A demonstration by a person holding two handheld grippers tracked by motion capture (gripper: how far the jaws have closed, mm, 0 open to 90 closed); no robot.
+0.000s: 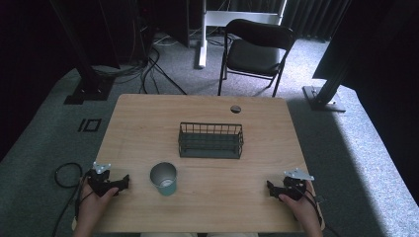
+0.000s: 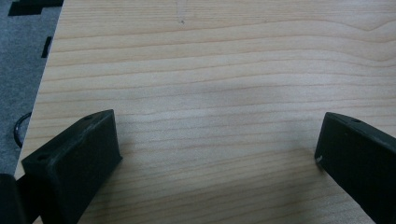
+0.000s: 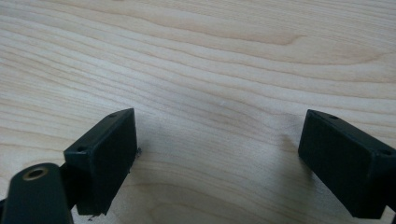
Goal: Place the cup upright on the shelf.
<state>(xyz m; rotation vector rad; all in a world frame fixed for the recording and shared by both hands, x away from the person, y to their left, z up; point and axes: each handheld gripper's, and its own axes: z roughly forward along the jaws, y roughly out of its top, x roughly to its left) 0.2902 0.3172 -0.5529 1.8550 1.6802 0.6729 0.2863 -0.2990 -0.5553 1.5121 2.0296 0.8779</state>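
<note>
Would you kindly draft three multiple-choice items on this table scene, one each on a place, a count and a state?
1. Where does the cup stand?
A. inside the wire basket
B. on the table, nearer the left gripper
C. on the chair

2. How many wire baskets are on the table?
A. one
B. two
C. three

3. How do the left gripper's jaws stand?
A. shut on the cup
B. shut on nothing
C. open over bare wood

Key: 1 B, the cup sits just right of the left gripper; 2 A, one wire basket at the middle; 3 C, the left gripper view shows wood between parted jaws.

Cup (image 1: 164, 178) before basket (image 1: 211, 140), left
</note>
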